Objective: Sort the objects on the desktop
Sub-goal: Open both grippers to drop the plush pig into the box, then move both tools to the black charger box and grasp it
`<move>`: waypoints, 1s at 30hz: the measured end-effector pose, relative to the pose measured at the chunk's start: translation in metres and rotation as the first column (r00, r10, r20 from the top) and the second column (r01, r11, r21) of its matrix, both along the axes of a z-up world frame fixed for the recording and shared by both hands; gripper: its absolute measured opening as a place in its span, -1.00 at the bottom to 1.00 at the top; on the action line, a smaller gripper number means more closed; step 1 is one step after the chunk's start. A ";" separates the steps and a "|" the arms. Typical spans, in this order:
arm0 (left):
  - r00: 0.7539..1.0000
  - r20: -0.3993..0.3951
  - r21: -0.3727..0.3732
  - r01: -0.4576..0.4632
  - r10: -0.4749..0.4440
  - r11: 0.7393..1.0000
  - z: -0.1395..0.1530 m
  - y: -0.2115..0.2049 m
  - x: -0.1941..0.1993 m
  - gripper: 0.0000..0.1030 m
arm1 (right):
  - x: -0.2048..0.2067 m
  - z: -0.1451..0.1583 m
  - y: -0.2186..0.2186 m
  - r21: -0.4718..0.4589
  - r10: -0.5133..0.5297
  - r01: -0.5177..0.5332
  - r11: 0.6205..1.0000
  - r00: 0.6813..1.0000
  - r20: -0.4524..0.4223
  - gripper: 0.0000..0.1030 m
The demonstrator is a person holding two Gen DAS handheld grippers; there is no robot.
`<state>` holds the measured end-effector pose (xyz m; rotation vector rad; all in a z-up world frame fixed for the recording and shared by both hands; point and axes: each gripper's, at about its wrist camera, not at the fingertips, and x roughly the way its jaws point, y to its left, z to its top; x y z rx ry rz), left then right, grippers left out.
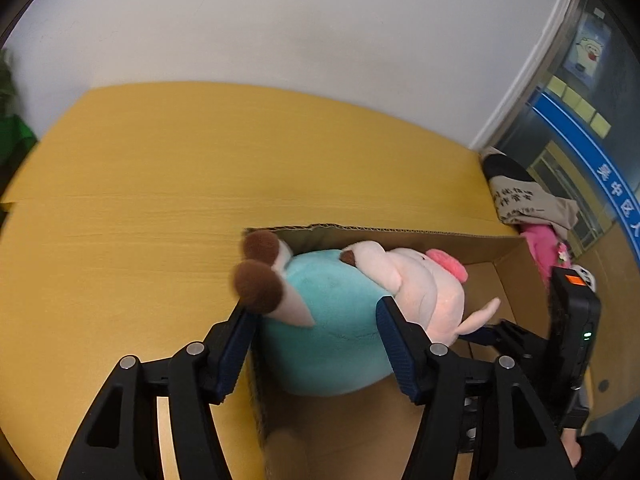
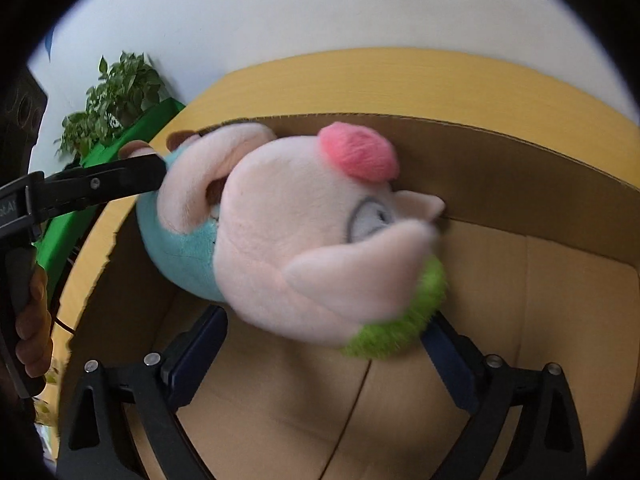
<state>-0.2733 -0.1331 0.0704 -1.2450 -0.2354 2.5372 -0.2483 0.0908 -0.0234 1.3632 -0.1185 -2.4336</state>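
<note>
Plush pig (image 1: 404,292), turquoise-bodied, sits in the cardboard box (image 1: 472,244), evidently its sorting bin. Left gripper (image 1: 316,328) brackets the body, right gripper (image 2: 324,344) the head; both stand spread, whether the pads press on plush cannot be told

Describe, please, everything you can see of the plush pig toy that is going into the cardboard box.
The plush pig toy is soft, with a pale pink head, hot-pink snout, floppy ears, a stitched eye, a teal body, brown-tipped feet and a lime-green tuft. It lies tilted over the open cardboard box, its snout against the far wall. The left gripper brackets its teal body and the right gripper its head; both jaws stand wide, and contact is unclear.
</note>
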 end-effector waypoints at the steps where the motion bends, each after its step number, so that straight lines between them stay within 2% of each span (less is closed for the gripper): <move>1: 0.999 -0.030 -0.020 -0.021 0.020 1.000 0.010 -0.001 0.011 0.56 | 0.011 0.007 0.007 0.016 -0.006 0.007 1.000 1.000 -0.014 0.89; 4: 0.988 -0.153 -0.019 -0.030 0.027 0.999 0.048 0.003 0.058 0.72 | 0.049 0.046 0.022 0.079 -0.009 0.017 0.997 0.995 -0.098 0.89; 5: 0.981 -0.192 -0.016 -0.030 0.026 0.999 0.059 0.006 0.074 0.81 | 0.060 0.058 0.027 0.084 -0.007 0.017 0.996 0.992 -0.122 0.89; 6: 0.969 -0.246 -0.015 -0.034 0.029 0.999 0.071 0.010 0.098 1.00 | 0.078 0.073 0.033 0.087 -0.003 0.017 0.996 0.988 -0.155 0.89; 10: 0.921 -0.388 -0.023 -0.047 0.035 0.999 0.101 0.034 0.179 0.99 | 0.135 0.121 0.030 0.083 0.015 0.008 0.996 0.963 -0.268 0.97; 13: 0.904 -0.426 -0.033 -0.064 0.044 0.997 0.104 0.059 0.223 0.99 | 0.180 0.138 0.033 0.103 0.002 0.037 0.994 0.936 -0.352 0.97; 15: 0.900 -0.433 -0.011 -0.047 0.037 0.999 0.098 0.067 0.245 0.99 | 0.202 0.143 0.035 0.118 -0.016 0.068 0.991 0.920 -0.391 0.95; 16: 0.902 -0.431 -0.002 -0.030 0.026 1.000 0.094 0.072 0.256 0.96 | 0.213 0.143 0.037 0.126 -0.015 0.073 0.989 0.912 -0.410 0.72; 17: 0.905 -0.425 -0.003 -0.020 0.017 1.000 0.088 0.077 0.264 0.81 | 0.224 0.143 0.037 0.138 -0.012 0.079 0.987 0.903 -0.430 -0.02; 18: 0.910 -0.414 -0.018 -0.016 0.007 1.000 0.083 0.085 0.271 -0.11 | 0.232 0.142 0.037 0.151 -0.012 0.087 0.985 0.899 -0.437 -0.45; 19: 0.921 -0.390 -0.037 -0.012 -0.004 0.999 0.077 0.092 0.275 -0.95 | 0.239 0.139 0.041 0.144 -0.015 0.085 0.986 0.903 -0.430 -0.86; 21: 0.938 -0.345 -0.013 0.035 -0.037 0.999 0.064 0.105 0.282 -0.96 | 0.250 0.132 0.050 0.108 -0.021 0.070 0.992 0.913 -0.407 -0.85; 22: 0.937 -0.347 -0.011 0.046 -0.047 0.999 0.060 0.112 0.285 -0.96 | 0.254 0.129 0.053 0.106 -0.026 0.076 0.992 0.913 -0.407 -0.76; 23: 0.933 -0.357 -0.026 0.043 -0.050 0.999 0.058 0.119 0.290 -0.94 | 0.258 0.127 0.055 0.106 -0.032 0.082 0.991 0.912 -0.408 -0.23; 24: 0.929 -0.368 -0.048 0.031 -0.046 0.998 0.057 0.124 0.295 -0.65 | 0.261 0.125 0.058 0.109 -0.043 0.095 0.990 0.914 -0.404 0.24; 25: 0.927 -0.374 -0.065 0.015 -0.038 0.998 0.057 0.129 0.299 0.16 | 0.263 0.122 0.061 0.109 -0.051 0.103 0.989 0.915 -0.399 1.00; 26: 0.924 -0.381 -0.072 -0.003 -0.025 0.997 0.058 0.132 0.302 0.63 | 0.266 0.120 0.062 0.105 -0.055 0.106 0.989 0.913 -0.403 0.98; 27: 0.915 -0.404 -0.059 -0.019 -0.006 0.998 0.059 0.132 0.307 0.97 | 0.269 0.120 0.064 0.103 -0.054 0.105 0.989 0.912 -0.407 0.98; 28: 0.905 -0.424 -0.042 -0.021 0.002 0.999 0.062 0.131 0.313 0.99 | 0.271 0.119 0.066 0.106 -0.052 0.103 0.989 0.913 -0.405 0.98; 30: 0.905 -0.426 -0.030 -0.009 -0.005 1.000 0.064 0.131 0.318 0.99 | 0.272 0.117 0.069 0.113 -0.051 0.104 0.988 0.916 -0.398 0.98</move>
